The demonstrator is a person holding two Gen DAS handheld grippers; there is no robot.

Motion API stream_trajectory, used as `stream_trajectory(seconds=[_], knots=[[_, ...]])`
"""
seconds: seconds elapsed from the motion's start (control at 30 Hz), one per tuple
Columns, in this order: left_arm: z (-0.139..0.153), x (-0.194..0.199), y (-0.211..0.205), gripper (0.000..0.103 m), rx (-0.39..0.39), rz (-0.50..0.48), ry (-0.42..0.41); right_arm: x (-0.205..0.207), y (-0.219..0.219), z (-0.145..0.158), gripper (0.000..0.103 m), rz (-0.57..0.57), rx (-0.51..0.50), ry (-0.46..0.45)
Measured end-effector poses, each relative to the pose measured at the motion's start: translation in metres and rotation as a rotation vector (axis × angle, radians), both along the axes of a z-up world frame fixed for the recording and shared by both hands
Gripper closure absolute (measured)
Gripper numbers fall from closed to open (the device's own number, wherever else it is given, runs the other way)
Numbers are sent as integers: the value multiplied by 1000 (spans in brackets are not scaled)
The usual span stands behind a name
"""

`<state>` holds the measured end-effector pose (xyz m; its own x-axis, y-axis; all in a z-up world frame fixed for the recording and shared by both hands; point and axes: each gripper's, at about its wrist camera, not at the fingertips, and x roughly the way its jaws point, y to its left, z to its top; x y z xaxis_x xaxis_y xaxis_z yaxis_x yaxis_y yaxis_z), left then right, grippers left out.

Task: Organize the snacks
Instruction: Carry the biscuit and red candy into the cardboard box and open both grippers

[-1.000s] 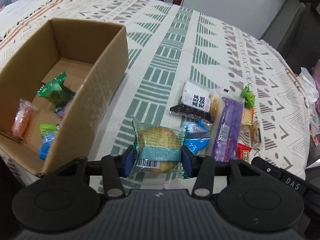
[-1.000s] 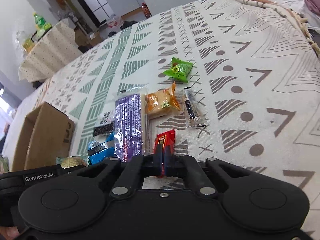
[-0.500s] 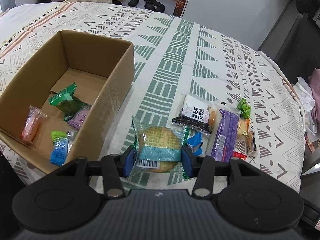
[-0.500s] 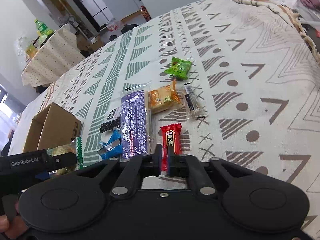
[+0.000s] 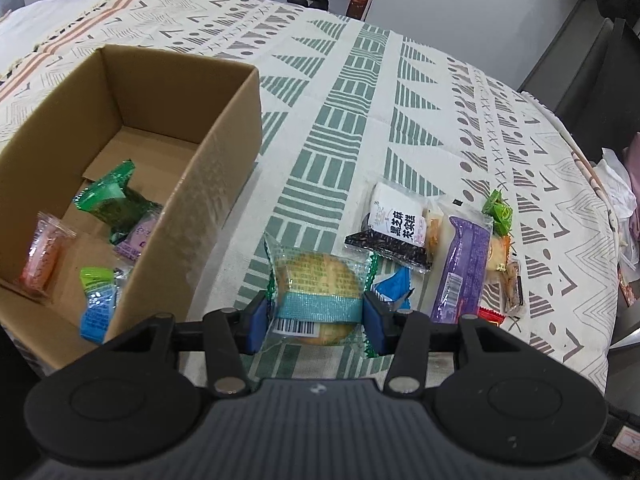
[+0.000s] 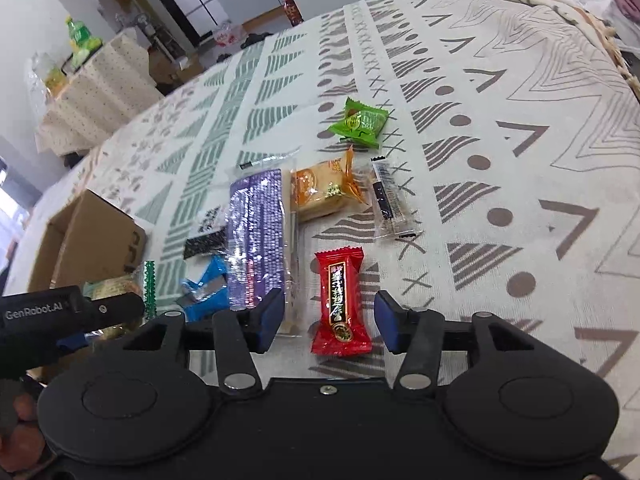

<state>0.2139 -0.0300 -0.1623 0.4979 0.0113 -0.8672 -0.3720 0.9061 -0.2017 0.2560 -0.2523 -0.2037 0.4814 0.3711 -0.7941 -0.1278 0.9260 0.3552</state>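
A patterned tablecloth (image 5: 360, 92) is spread under everything, and the cardboard box (image 5: 224, 184) is taken as the landmark: open-topped, it is plainly meant as the bin, with a green packet (image 5: 116, 204), an orange packet (image 5: 40, 256) and a blue-and-green packet (image 5: 96, 300) already lying inside. To the right of the box, a loose cluster of snacks is seen on the cloth, led by the long purple packet (image 6: 256, 236), its long axis running away from the camera, with a black-and-white packet (image 5: 396, 228) nearer the box. The round cake packet (image 5: 320, 288) is gripped crosswise by the left gripper (image 5: 316, 316), blue pads clamped on its flanks, crimped ends out sideways, just right of the box wall; a carry into the box is judged under way. Farthest from the box, the red candy (image 6: 340, 300) lies flat, lengthwise between the pads of the right gripper (image 6: 328, 320), which is spread wide and touches nothing.
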Motion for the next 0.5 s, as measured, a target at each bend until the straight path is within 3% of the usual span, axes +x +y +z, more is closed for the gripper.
stream_trajectory(seconds=[0.13, 0.17, 0.2, 0.5], knots=[[-3, 3, 2, 55, -12, -2, 4, 6, 6, -6, 56, 11, -18, 6], [-3, 4, 3, 55, -15, -3, 2, 6, 7, -6, 63, 15, -30, 7], [-2, 3, 3, 55, -16, -4, -1, 6, 8, -7, 80, 19, -46, 11], [17, -3, 9, 55, -36, -9, -44, -6, 4, 8, 82, 15, -41, 11]])
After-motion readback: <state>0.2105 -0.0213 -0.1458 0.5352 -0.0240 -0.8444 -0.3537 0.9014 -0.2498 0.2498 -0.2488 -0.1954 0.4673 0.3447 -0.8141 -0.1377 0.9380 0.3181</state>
